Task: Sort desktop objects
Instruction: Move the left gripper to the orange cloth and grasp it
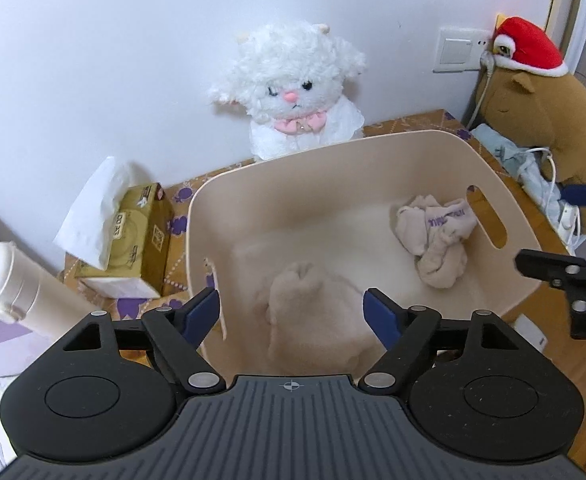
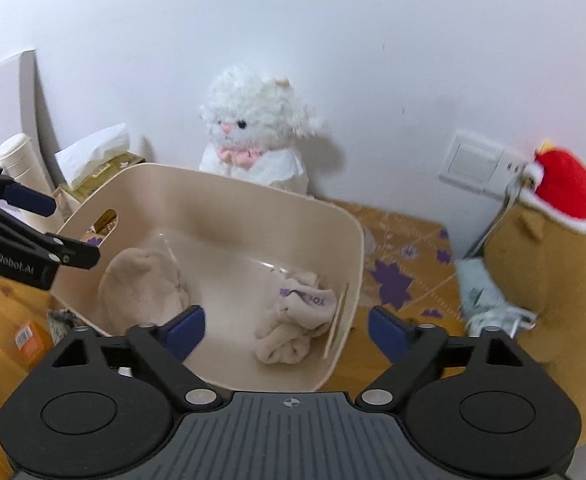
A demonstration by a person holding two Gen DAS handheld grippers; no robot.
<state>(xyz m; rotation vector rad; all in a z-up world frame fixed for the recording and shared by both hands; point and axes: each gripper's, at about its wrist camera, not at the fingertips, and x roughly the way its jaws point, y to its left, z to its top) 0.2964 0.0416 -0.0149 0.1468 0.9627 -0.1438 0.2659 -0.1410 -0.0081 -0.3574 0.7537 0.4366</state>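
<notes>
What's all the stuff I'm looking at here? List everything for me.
bin: one, beige, centre of table
socks: two bundles, beige, inside bin; second near left gripper
sheep plush: one, white, behind bin at wall
brown plush: one, red hat, right of bin
tissue box: one, gold, left of bin
bottle: one, cream, far left
wall switch: one, white
table: wood, patterned mat
left gripper: black, blue pads, open
right gripper: same, open

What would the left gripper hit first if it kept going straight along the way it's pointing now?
Most likely the smooth beige sock lying in the beige bin. It sits right between the open fingers of the left gripper and just beyond them, though depth is hard to judge here.
</notes>
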